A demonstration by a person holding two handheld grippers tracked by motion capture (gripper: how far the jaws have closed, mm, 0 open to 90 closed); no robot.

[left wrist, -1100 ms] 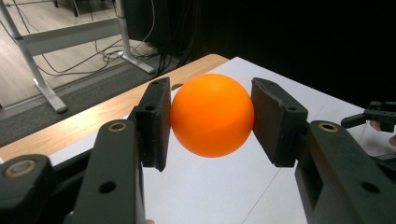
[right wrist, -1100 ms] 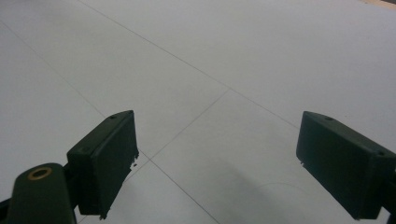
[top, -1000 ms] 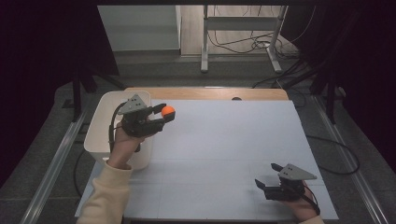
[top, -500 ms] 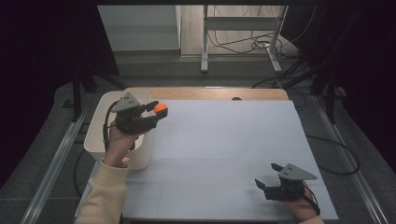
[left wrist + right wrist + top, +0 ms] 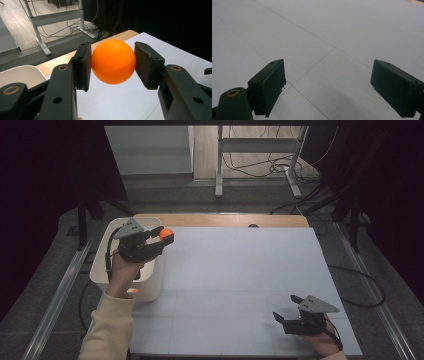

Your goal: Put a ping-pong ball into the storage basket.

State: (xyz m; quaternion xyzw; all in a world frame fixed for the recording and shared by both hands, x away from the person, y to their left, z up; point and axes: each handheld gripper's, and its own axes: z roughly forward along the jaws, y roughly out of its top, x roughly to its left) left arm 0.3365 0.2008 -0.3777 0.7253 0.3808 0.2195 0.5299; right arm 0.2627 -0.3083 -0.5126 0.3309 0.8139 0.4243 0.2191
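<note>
Ball orange, smooth, round, clamped in left tongs; right tongs released.

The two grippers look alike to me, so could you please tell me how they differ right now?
The left gripper is shut on the orange ball; the right gripper is open with nothing between its jaws. The left is raised beside the white bin; the right sits low over the white table. Both have black jaws.
</note>
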